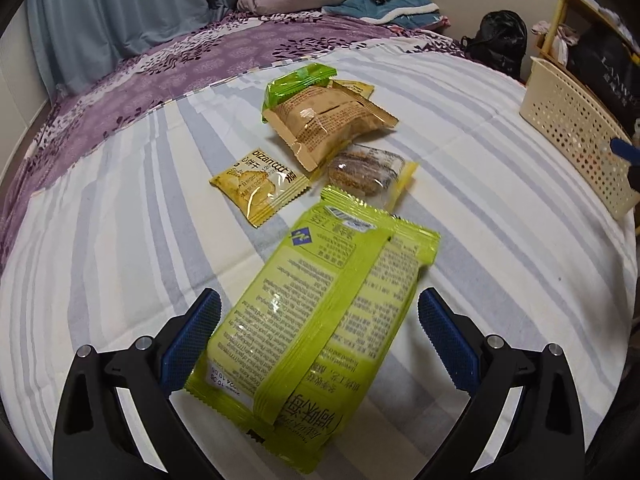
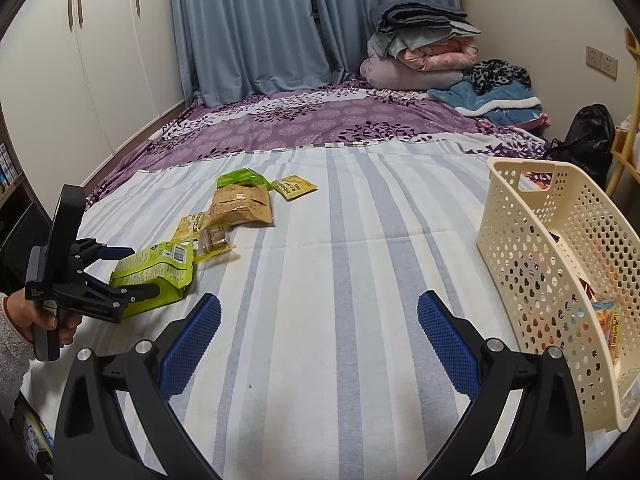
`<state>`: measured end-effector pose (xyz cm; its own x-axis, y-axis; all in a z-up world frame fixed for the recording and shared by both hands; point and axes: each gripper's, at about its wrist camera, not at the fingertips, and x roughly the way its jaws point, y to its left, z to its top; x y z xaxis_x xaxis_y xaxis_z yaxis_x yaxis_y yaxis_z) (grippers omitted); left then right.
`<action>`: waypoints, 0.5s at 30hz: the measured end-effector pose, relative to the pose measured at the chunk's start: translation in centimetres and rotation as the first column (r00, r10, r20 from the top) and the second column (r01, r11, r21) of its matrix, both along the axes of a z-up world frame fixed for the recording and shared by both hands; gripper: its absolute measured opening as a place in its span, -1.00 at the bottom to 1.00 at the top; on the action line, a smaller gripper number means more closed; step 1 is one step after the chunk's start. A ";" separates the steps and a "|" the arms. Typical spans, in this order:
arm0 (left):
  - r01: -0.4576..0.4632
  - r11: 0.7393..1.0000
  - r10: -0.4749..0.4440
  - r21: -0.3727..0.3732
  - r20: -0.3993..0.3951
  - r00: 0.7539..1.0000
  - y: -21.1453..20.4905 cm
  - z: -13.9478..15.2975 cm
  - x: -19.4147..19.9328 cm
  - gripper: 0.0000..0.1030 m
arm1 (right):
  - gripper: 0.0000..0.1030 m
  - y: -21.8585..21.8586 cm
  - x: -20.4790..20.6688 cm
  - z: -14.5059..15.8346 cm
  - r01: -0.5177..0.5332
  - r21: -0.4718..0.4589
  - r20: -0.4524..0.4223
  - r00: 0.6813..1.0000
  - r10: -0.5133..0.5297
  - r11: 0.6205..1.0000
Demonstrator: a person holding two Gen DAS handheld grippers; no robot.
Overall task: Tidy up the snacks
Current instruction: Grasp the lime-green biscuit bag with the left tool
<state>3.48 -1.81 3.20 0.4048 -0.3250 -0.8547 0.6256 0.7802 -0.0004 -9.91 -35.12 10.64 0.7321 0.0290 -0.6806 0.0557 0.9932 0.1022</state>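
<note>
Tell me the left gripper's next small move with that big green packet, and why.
Probably close the left gripper: its jaws stand open on either side of the lime-green snack packet, gaps showing at both pads, so it isn't gripped yet for the cream basket.

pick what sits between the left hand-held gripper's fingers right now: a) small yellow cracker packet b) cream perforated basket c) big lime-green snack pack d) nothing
c: the big lime-green snack pack lies between the blue pads of the left hand-held gripper, whose jaws stand spread on either side; the right wrist view shows the same pack at that gripper.
</note>
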 end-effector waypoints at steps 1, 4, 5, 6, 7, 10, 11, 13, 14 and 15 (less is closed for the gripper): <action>0.003 1.000 -0.003 0.007 0.008 1.000 0.0 -0.1 -0.3 0.94 | 0.90 0.1 0.1 -0.1 -0.002 0.001 -0.003 1.000 0.002 1.000; -0.001 1.000 0.001 0.013 0.008 1.000 0.0 -0.2 -0.9 0.94 | 0.90 0.4 0.4 -0.4 -0.012 -0.001 -0.010 1.000 0.012 1.000; -0.002 1.000 0.002 0.010 0.004 1.000 0.1 -0.2 -1.1 0.94 | 0.90 0.5 0.4 -0.5 -0.016 -0.002 -0.011 1.000 0.016 1.000; 0.001 1.000 -0.001 0.008 0.007 1.000 0.0 -0.2 -1.6 0.94 | 0.90 0.6 0.5 -0.5 -0.019 -0.002 -0.012 1.000 0.019 1.000; 0.007 1.000 -0.007 0.007 0.006 1.000 0.0 -0.1 -1.9 0.94 | 0.90 0.7 0.6 -0.5 -0.024 -0.003 -0.013 1.000 0.024 1.000; 0.015 1.000 -0.015 0.012 0.006 1.000 -0.3 0.0 -2.5 0.94 | 0.90 1.1 0.8 -0.7 -0.031 -0.004 -0.019 0.999 0.031 1.000; 0.011 1.000 -0.011 0.017 0.008 1.000 -0.3 0.0 -2.5 0.94 | 0.90 1.2 0.9 -0.8 -0.032 -0.004 -0.022 0.999 0.032 0.999; -0.005 1.000 0.005 0.020 0.009 1.000 -0.4 0.0 -1.9 0.94 | 0.90 1.4 1.0 -0.9 -0.037 -0.003 -0.025 0.999 0.037 0.999; -0.023 0.999 0.023 0.033 0.014 1.000 -0.5 -0.2 -1.5 0.94 | 0.90 1.6 1.0 -1.0 -0.041 -0.003 -0.026 0.999 0.041 0.999; -0.043 0.998 0.042 0.050 0.022 0.999 -0.4 -0.4 -1.1 0.94 | 0.90 1.8 1.1 -1.0 -0.046 -0.005 -0.027 0.999 0.046 0.999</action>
<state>2.41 -2.25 2.83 0.4352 -0.2640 -0.8607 0.5911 0.8049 0.0520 -8.81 -33.29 9.62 0.7115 0.0586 -0.7002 0.0124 0.9953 0.0959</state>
